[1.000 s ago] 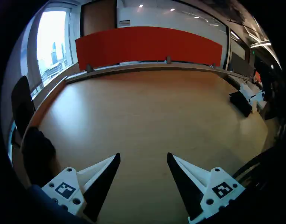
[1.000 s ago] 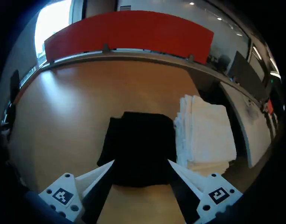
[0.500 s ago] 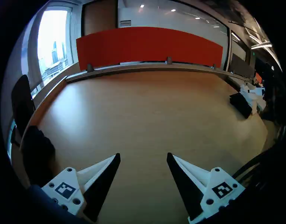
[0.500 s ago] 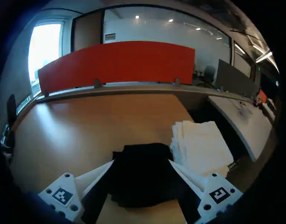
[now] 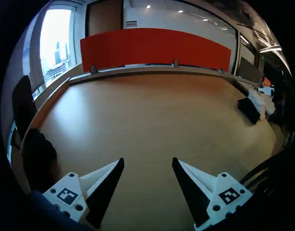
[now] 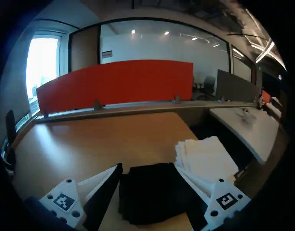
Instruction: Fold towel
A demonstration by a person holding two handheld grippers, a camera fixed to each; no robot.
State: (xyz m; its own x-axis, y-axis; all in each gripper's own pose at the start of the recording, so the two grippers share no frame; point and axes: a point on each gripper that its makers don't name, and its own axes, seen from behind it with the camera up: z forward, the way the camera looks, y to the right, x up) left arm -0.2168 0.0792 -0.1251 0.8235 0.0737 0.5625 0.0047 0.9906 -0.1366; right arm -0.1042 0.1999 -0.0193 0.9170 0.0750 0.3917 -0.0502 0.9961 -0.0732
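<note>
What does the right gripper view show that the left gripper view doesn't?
Right gripper view: a folded black towel lies close up between the right gripper's open fingers, with a stack of white towels beside it and a white desk farther right.
Left gripper view: tall city buildings outside the window, and bare tabletop between the left gripper's open fingers. The small dark and white shapes at far right are too small to tell.
Both: the wooden table, the red divider and that window.

A folded towel (image 6: 153, 192) lies on the surface (image 6: 89, 142), a towel stack (image 6: 207, 158) just right of it. A partition (image 6: 116, 82) stands behind.
</note>
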